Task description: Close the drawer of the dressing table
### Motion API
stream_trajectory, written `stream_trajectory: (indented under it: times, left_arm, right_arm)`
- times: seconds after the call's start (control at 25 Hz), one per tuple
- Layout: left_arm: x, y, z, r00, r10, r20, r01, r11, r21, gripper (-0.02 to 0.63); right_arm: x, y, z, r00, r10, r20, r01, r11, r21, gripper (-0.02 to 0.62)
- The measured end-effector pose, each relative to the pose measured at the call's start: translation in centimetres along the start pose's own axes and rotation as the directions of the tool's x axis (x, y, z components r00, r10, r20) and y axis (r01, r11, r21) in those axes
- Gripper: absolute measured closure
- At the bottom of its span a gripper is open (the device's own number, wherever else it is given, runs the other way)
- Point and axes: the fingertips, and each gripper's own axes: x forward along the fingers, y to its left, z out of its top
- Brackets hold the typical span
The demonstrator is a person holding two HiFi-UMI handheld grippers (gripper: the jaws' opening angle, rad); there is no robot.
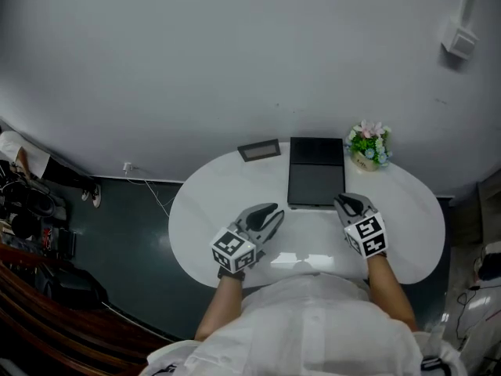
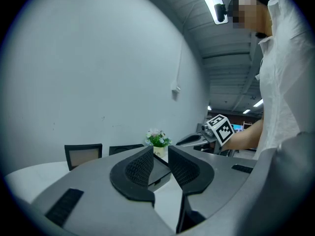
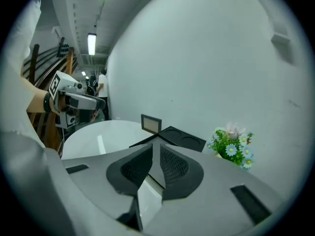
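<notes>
Head view alone shows the whole oval table (image 1: 196, 218); gripper views show left hand-held gripper (image 2: 161, 152) and right hand-held gripper (image 3: 156, 150) slightly parted, empty.

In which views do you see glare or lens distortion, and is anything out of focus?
Head view: soft, even light, with a pale glare patch on the white table at its near edge. Left gripper view: strong fisheye bend, dark corners, and the ceiling lamp is blown out. Right gripper view: the same bend, a bright streak on the table, and the flowers look sharp.
</notes>
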Motion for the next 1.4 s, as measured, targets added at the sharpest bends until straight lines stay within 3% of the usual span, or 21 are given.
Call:
stream_trajectory:
  times: [0.32, 0.56, 1.0, 1.4]
  left_arm:
    - [-0.9, -0.1, 3.1, 0.998, 0.022, 0.055, -0.025, 0.998, 0.058, 0.509]
    - [-1.6, -0.2, 5.5, 0.995, 0.029, 0.098, -0.038, 0.995, 0.096, 0.509]
    - [-3.9, 1.0, 6.4, 0.987, 0.095, 0.126, -0.110, 0.988, 0.112, 0.517]
    - [-4.2, 1.3, 6.3, 0.983, 0.105, 0.148, -0.120, 0.988, 0.100, 0.578]
  right_arm:
    - [-6.2, -1.1, 3.0, 0.973, -0.098, 0.207, 0.061, 0.982, 0.179, 0.578]
    - [-9.8, -1.9, 4.7, 0.942, -0.155, 0.298, 0.096, 0.974, 0.203, 0.585]
    - [-12.3, -2.9, 5.0, 0.923, -0.238, 0.303, 0.184, 0.963, 0.195, 0.586]
    - [-12.1, -2.6, 4.3, 0.930, -0.239, 0.279, 0.195, 0.965, 0.174, 0.586]
